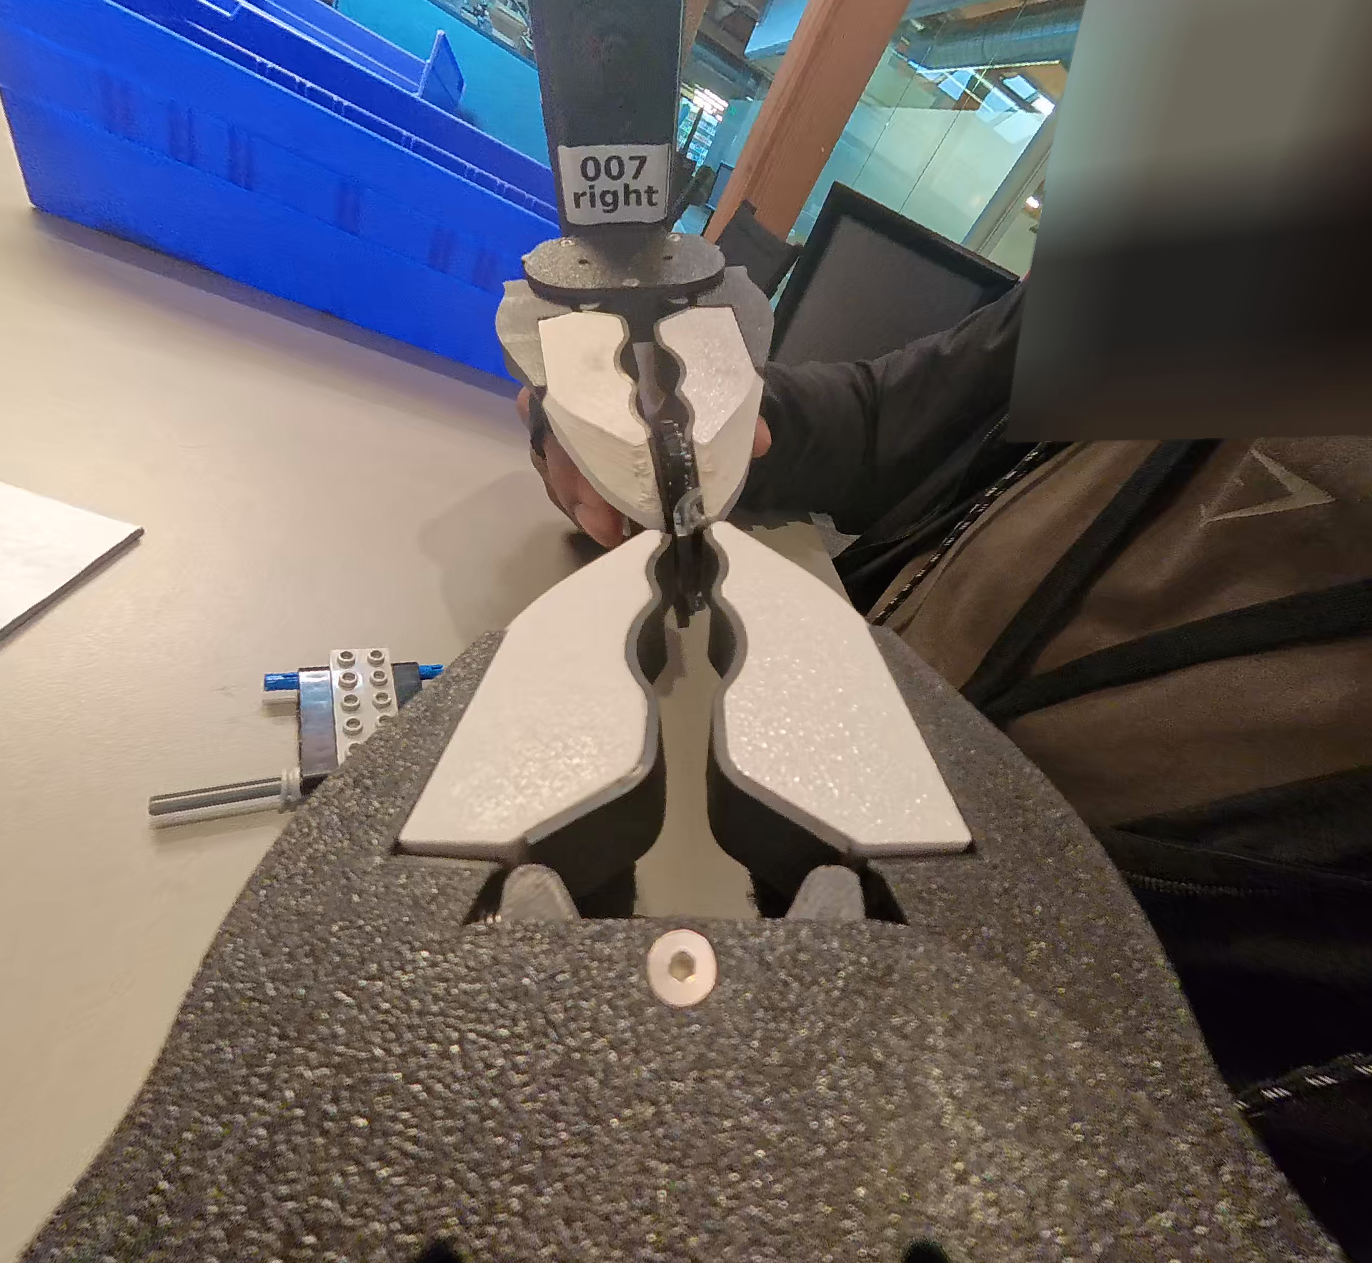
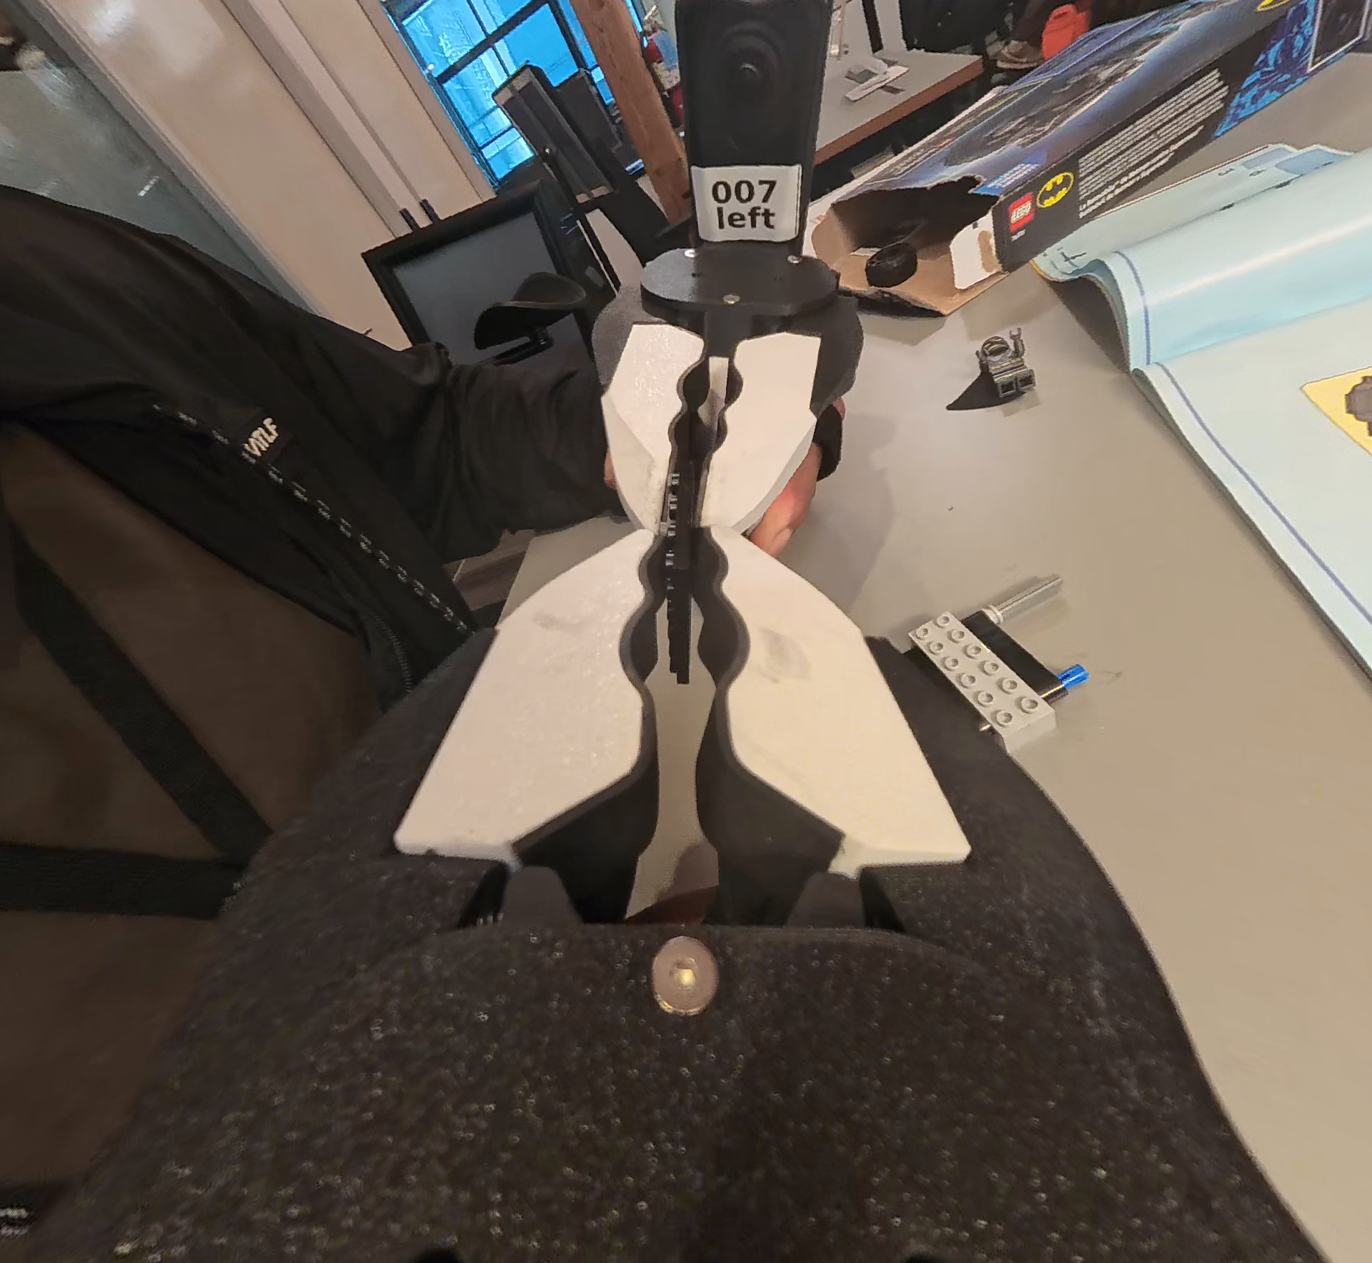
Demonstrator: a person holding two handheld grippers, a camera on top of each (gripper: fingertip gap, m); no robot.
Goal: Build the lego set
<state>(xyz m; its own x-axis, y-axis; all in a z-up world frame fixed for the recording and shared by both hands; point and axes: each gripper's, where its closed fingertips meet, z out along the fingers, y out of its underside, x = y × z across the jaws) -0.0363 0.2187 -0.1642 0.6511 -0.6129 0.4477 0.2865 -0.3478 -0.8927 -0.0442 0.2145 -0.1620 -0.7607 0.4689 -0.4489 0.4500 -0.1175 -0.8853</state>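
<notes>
Black studded plate [image 1: 683, 559], thin, clamped by both grippers.

Grey table [image 2: 1114, 522], brick assembly [image 2: 987, 678], booklet [image 2: 1225, 306]

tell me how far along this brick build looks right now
Done: a grey studded plate with black parts, a blue pin and a grey axle lies assembled on the table.
In hand: left gripper and right gripper meet tip to tip, both clamped on one thin black studded piece.
Left: a small figure and the torn box sit apart.
</notes>
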